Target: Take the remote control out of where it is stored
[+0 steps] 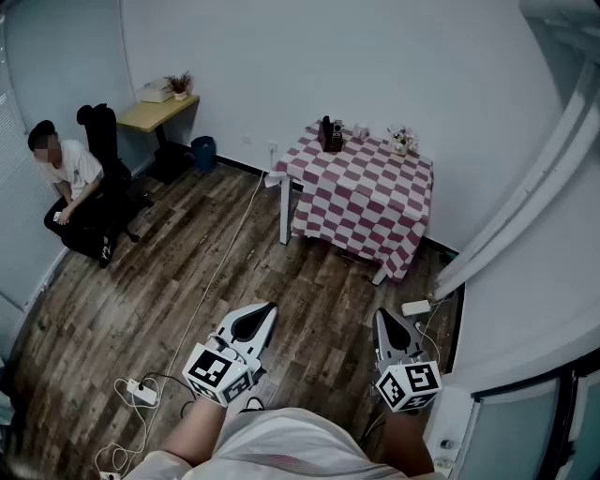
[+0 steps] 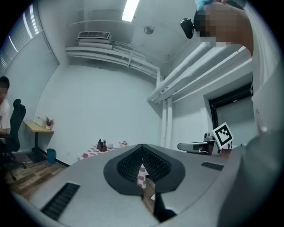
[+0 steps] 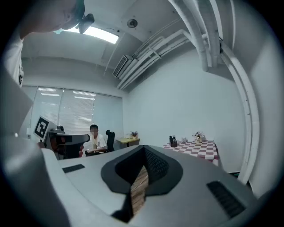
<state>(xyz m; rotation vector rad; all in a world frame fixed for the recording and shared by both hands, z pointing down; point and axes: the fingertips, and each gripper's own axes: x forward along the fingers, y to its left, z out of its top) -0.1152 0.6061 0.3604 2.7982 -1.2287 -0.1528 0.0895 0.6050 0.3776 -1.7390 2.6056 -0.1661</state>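
Showing both forearms held low and level before the body: left tool [image 1: 267, 309] and right tool [image 1: 384, 317] point forward, each with jaws pressed together on nothing. Well apart, a dark holder [image 1: 330, 136], possibly storing the remote control, stands on the checked tabletop [image 1: 375, 197].

Cool, bluish, fairly dim indoor light from a ceiling strip lamp [image 2: 130, 9], blown out to white in both gripper views. Shadows on the wooden floor [image 1: 141, 281] are soft and faint. Strong fisheye bending at every edge, with dark corners in those two views; nearest surfaces blurred, far room sharper.
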